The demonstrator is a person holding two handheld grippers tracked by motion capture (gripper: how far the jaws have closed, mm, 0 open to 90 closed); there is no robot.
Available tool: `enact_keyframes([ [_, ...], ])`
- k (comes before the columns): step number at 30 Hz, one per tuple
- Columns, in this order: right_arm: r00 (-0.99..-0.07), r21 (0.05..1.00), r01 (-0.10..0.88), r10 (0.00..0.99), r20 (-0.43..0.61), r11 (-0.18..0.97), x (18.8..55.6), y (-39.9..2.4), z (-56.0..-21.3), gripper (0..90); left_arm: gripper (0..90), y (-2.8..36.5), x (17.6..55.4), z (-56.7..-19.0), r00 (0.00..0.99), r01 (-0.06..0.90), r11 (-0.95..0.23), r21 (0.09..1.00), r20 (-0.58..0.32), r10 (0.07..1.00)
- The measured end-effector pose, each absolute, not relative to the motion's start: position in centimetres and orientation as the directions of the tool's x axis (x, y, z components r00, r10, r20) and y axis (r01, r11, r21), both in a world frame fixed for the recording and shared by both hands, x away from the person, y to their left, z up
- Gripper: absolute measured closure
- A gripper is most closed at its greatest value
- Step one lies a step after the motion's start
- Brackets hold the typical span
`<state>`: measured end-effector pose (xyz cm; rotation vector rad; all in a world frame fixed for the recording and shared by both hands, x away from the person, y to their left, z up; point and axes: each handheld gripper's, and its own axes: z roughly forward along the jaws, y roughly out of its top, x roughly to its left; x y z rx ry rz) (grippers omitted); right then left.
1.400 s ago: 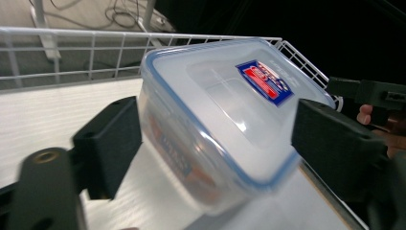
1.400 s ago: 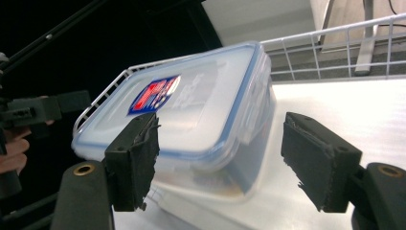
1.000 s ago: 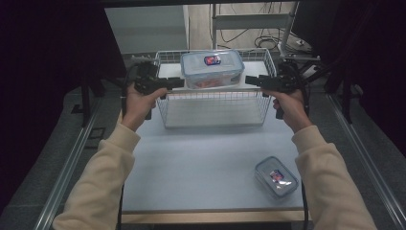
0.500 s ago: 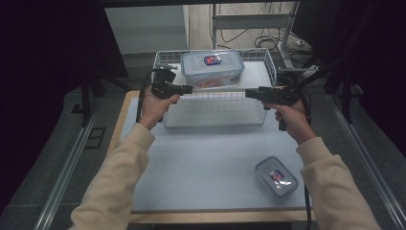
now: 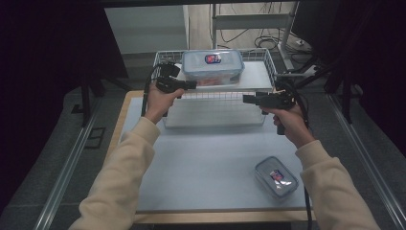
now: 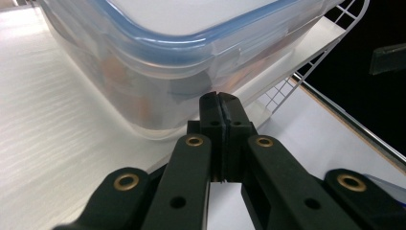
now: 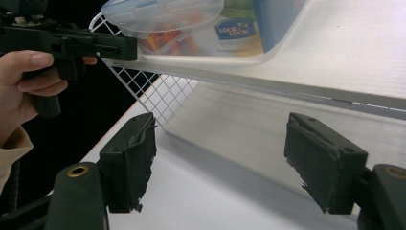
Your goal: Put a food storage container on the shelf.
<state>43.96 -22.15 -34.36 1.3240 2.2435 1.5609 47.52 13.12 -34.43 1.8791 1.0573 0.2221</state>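
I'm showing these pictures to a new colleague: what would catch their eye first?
Probably the large clear plastic box with a blue-rimmed lid, sitting on the white top shelf of the wire rack at the table's far side. The left gripper, jaws shut, points at the box's near end, while the right gripper stands open beside the rack's front. A smaller clear lidded box lies alone near the table's front right corner.

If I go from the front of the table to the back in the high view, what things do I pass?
Small lidded container near the front edge → right gripper → left gripper → big lidded container on top of the wire rack.
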Motion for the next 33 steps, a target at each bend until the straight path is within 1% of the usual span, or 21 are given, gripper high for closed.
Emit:
enact_keyframes([
  [10,-0.626,0.807,0.582,0.689,0.367,0.099,43.2,-22.3,-34.2,26.3,89.7,13.6,47.8,-34.6,0.591,0.590,-0.168,0.790,-0.282,0.756],
  [15,-0.637,0.811,0.574,0.684,0.356,0.112,42.7,-22.2,-34.2,26.3,89.6,13.6,47.3,-34.6,0.604,0.586,-0.175,0.791,-0.283,0.745],
  [20,-0.644,0.814,0.567,0.684,0.341,0.128,42.1,-22.3,-34.2,26.3,89.6,14.0,45.5,-34.7,0.608,0.578,-0.171,0.798,-0.282,0.742],
  [26,-0.654,0.818,0.557,0.683,0.326,0.143,41.0,-22.7,-34.7,26.2,89.6,15.0,42.3,-35.1,0.633,0.557,-0.161,0.814,-0.291,0.717],
  [33,-0.663,0.818,0.551,0.682,0.307,0.168,39.6,-23.0,-36.1,25.6,89.5,15.2,38.9,-36.9,0.645,0.558,-0.179,0.810,-0.288,0.708],
])
